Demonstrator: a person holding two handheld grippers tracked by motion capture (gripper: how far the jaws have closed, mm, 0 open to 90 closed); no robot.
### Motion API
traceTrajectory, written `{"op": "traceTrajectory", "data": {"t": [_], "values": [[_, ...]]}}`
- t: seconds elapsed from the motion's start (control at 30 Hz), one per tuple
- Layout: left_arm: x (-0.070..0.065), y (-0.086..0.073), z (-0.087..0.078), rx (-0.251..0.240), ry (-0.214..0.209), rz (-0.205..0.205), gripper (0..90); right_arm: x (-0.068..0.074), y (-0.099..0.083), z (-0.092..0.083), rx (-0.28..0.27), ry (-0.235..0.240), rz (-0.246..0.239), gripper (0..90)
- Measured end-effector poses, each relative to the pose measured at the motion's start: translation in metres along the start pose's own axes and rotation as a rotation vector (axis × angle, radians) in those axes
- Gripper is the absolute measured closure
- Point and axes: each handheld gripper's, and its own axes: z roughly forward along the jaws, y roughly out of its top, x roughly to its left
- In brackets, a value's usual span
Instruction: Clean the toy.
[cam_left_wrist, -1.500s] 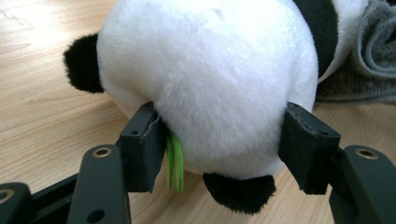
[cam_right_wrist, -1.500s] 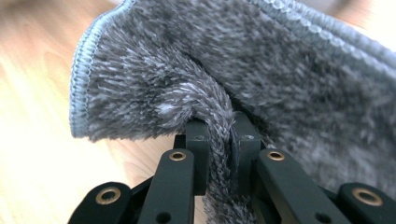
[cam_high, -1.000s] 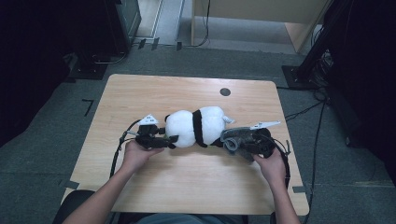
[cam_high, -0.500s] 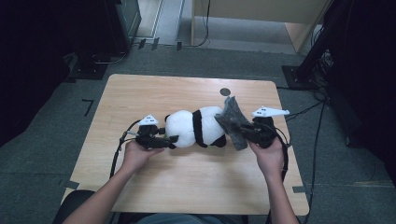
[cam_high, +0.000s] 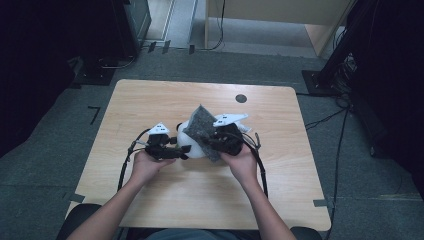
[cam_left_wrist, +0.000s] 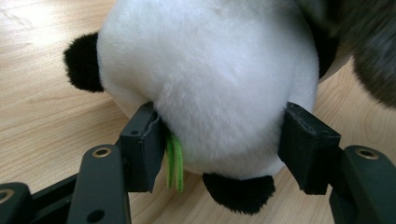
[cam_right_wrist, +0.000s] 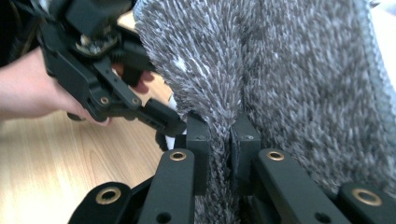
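A white and black plush panda (cam_high: 191, 146) lies in the middle of the wooden table (cam_high: 150, 100). My left gripper (cam_high: 184, 150) is shut on its white body (cam_left_wrist: 210, 84), one pad pressed into each side, with a green tag (cam_left_wrist: 175, 161) by the left pad. My right gripper (cam_high: 209, 142) is shut on a fold of shaggy grey cloth (cam_high: 201, 125), which stands raised over the panda and hides most of it. In the right gripper view the cloth (cam_right_wrist: 289, 70) is pinched between the pads (cam_right_wrist: 198, 140), and the left gripper (cam_right_wrist: 116, 93) shows close behind it.
A small black round disc (cam_high: 241, 98) sits near the table's far edge. Black cables (cam_high: 126, 160) trail from both grippers across the table. Dark equipment and a wooden cabinet (cam_high: 280, 20) stand on the floor beyond the table.
The right gripper has swung left and upward with the grey cloth, from the panda's right end to over its body. The left gripper has stayed on the panda.
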Motion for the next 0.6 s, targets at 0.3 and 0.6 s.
{"op": "traceTrajectory", "data": {"t": [0.3, 0.6], "values": [[0.001, 0.000, 0.000, 0.004, 0.003, 0.004, 36.8, 0.002, -0.020, 0.023, 0.064, 0.039, -0.014, 82.2], [0.000, 0.000, 0.001, -0.001, 0.005, 0.008, 36.7, -0.007, -0.043, 0.020, 0.169, 0.030, -0.035, 82.2]]}}
